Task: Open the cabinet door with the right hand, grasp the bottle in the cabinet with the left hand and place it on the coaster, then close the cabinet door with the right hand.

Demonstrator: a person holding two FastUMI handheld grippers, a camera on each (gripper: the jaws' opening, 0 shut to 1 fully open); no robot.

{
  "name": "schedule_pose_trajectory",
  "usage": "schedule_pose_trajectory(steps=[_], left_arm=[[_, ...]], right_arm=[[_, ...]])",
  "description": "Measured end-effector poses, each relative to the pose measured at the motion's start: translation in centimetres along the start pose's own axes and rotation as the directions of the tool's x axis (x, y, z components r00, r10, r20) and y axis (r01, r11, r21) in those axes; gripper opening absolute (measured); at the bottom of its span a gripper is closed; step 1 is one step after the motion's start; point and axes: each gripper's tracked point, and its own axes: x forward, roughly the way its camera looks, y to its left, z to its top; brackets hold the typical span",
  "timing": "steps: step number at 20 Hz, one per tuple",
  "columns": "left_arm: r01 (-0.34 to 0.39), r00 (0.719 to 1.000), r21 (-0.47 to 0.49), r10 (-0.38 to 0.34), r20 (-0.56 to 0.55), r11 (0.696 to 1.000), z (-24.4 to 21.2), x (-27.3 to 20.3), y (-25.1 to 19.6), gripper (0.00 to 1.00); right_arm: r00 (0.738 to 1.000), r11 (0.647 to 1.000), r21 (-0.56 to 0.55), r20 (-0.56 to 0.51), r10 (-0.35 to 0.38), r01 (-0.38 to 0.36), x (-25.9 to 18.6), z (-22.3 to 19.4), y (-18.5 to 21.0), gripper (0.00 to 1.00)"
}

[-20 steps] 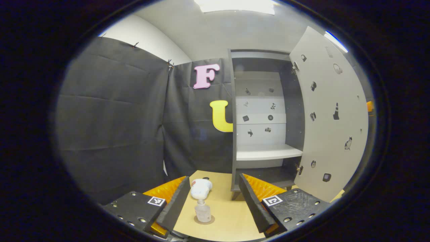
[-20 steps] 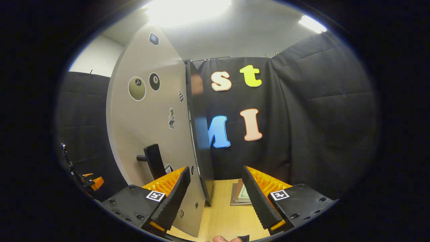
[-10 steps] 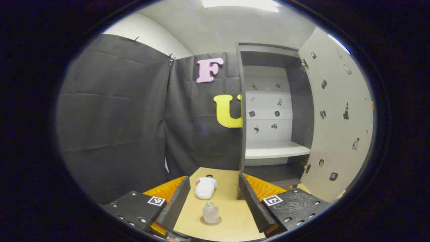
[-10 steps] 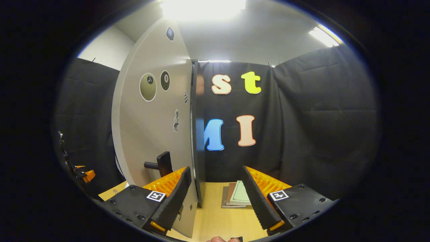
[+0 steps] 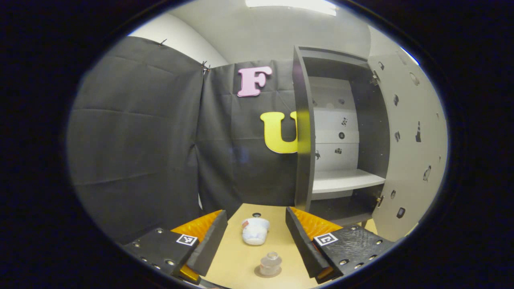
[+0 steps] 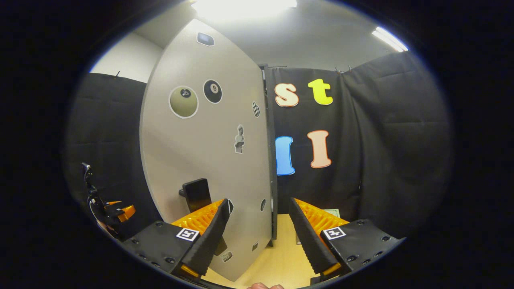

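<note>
2 grippers released: bottle (image 5: 270,263) stands on coaster (image 5: 268,273); cabinet door (image 6: 209,160) ajar, its handle (image 6: 196,194) just left of my right gripper (image 6: 257,237).

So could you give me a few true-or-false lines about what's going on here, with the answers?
1. The bottle stands on the coaster. True.
2. The cabinet door is fully closed. False: it stands open, and the shelf inside shows.
3. The left gripper is clamped on the bottle. False: its fingers are spread and hold nothing; the bottle stands apart between them.
4. The right gripper is open, with the door's edge between its fingers. True.
5. A white crumpled thing lies on the table beyond the bottle. True.
6. The door has no handle. False: a dark handle sticks out of its outer face.
</note>
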Motion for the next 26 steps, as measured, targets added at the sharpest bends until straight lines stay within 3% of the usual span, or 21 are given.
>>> schedule_pose_trajectory(steps=[2,3,7,13,16,20,26], left_arm=[[0.004,1.000,0.042,-0.004,-0.009,0.999,-0.9,0.8,0.9,0.87],[0.013,1.000,0.050,-0.012,-0.013,0.999,-1.3,1.1,1.1,0.87],[0.055,0.998,0.015,-0.054,-0.024,0.998,-2.2,2.3,1.8,0.88],[0.065,0.998,0.006,-0.065,-0.026,0.998,-2.5,4.0,4.4,0.87],[0.073,0.997,-0.010,-0.073,-0.037,0.997,-2.7,4.6,5.5,0.87],[0.098,0.994,-0.025,-0.099,-0.045,0.995,-2.7,5.5,5.0,0.88],[0.169,0.986,-0.048,-0.169,-0.010,0.985,-0.7,5.3,0.3,0.89]], right_arm=[[1.000,1.000,0.018,-0.002,0.024,-0.024,1.1,-0.1,2.0,1.00],[0.999,0.999,0.019,0.001,0.032,-0.032,1.7,-0.1,2.9,0.96],[0.998,0.998,0.016,0.003,0.068,-0.069,3.9,-0.5,6.8,0.96],[0.988,0.988,-0.040,-0.039,0.148,-0.150,8.7,-2.6,13.2,0.96],[0.982,0.984,-0.016,-0.072,0.174,-0.176,10.7,-4.1,15.1,0.97],[0.989,0.992,0.014,-0.078,0.128,-0.127,11.0,-4.5,14.5,0.98],[0.994,0.999,0.024,-0.111,-0.023,0.026,8.0,-5.6,8.2,0.98]])
